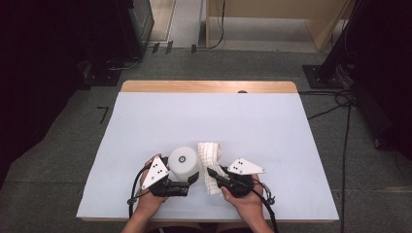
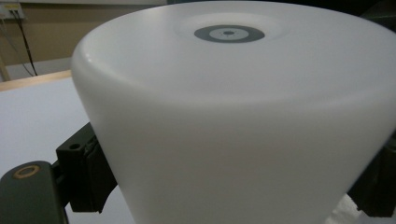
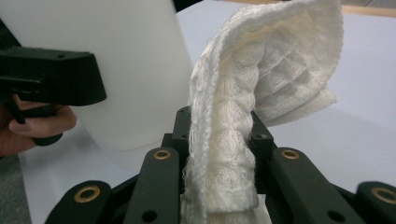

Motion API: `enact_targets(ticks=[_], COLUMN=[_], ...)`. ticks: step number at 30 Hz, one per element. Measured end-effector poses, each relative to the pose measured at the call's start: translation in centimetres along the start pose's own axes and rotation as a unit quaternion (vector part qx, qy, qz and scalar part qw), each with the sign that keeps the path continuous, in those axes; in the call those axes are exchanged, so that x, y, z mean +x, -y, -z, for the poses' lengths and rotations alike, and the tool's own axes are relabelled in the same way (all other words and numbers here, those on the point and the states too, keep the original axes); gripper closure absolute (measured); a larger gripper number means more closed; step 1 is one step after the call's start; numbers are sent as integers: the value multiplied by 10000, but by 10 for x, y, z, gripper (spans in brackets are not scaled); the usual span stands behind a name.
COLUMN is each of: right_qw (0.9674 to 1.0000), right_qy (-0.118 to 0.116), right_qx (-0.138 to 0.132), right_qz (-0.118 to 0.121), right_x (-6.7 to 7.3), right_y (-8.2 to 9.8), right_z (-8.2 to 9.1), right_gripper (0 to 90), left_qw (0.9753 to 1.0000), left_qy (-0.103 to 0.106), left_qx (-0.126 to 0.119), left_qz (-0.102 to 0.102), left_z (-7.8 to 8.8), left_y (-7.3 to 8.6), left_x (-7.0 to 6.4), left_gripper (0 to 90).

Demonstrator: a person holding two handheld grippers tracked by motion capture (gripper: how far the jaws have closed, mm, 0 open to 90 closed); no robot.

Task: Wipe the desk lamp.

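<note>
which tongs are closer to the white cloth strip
Right. The right tongs are shut on the cloth strip; the left tongs grip the white cylinder beside it.

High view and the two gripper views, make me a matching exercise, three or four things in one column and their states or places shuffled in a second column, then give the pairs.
Things:
1. white plastic cone-shaped container
2. white knitted cloth strip
3. left gripper
4. pale table cover

States or places:
A. pinched between the right gripper's jaws, its free end curling over
B. spread flat over the tabletop
C. standing upright, grey ring on its top
D. jaws on either side of the container

Pairs: 1-C, 2-A, 3-D, 4-B
</note>
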State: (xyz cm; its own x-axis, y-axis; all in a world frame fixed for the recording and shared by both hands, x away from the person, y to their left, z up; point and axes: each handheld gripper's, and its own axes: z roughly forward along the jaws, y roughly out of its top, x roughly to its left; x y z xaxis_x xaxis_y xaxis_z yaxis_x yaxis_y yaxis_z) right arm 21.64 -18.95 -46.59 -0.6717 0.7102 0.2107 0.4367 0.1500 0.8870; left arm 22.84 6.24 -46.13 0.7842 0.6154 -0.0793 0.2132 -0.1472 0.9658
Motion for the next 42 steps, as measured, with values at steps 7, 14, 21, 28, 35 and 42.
enact_targets(ticks=[7,14,21,28,35,42], right_qw=[9994,9990,10000,9975,9999,9994], right_qy=[-118,-75,-38,-195,-18,139], right_qx=[-316,-418,41,-666,-107,-190], right_qz=[6,140,-31,156,-47,-240], right_x=[7,13,6,14,-3,-13], right_y=[-10,-13,-2,-23,-5,-5], right_z=[10,14,0,24,7,10], right_gripper=[727,728,729,729,728,728], left_qw=[9999,9999,9999,9997,9991,9992], left_qy=[28,-21,48,88,50,31], left_qx=[130,124,86,195,341,303], left_qz=[-27,-50,-48,-137,-260,-260], left_z=[-6,-5,-4,-8,-14,-14], left_y=[4,3,2,6,14,23], left_x=[-2,-2,-1,-2,2,6], left_gripper=[84,85,85,85,85,83])
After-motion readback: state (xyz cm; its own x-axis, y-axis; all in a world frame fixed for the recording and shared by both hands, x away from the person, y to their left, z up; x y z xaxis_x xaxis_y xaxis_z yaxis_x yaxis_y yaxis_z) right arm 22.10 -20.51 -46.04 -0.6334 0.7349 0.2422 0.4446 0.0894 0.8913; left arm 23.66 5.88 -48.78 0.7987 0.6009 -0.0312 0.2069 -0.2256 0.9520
